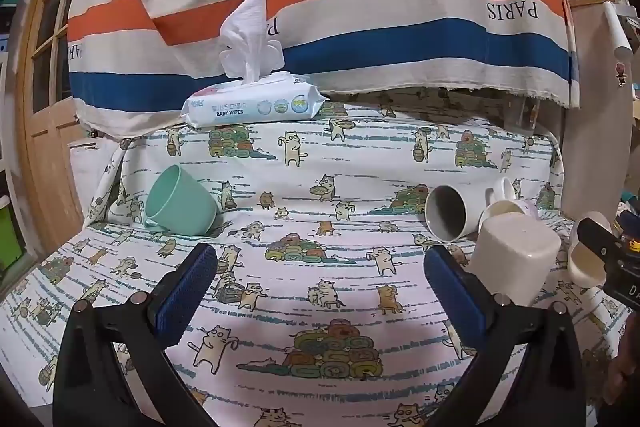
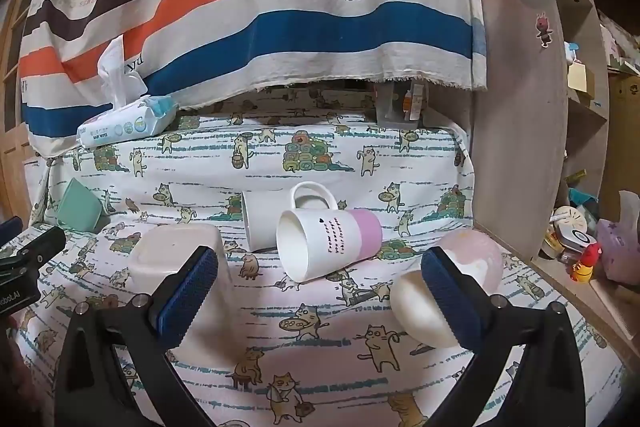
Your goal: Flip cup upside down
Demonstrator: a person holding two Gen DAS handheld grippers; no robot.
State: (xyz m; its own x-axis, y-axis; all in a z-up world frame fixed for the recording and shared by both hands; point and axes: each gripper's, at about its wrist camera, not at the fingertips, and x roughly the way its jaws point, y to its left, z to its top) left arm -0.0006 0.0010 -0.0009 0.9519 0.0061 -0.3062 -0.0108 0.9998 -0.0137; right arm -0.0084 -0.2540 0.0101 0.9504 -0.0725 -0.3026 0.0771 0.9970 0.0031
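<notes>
Left gripper: your left gripper (image 1: 320,279) hangs over the cat-print cloth (image 1: 320,311) with its blue pads spread wide and nothing between them.
Right gripper: your right gripper (image 2: 320,281) is just as wide open and also holds nothing.
Done: the square cream plastic cup (image 2: 176,259) just beside your right gripper's left pad already stands base-up, by the look of it.
Nearest cup left: the white ceramic mug with the pink band and handle (image 2: 324,243) lies on its side straight ahead of your right gripper, mouth toward you.
Other cups left: the plain white mug (image 1: 450,213) lies on its side behind it; the mint-green plastic cup (image 1: 180,203) lies tipped at far left; a pale pink rounded cup (image 2: 448,291) lies by your right pad.
Beyond: a pack of baby wipes (image 1: 252,105) sits at the back.
Progress: early, I judge; several remain.
</notes>
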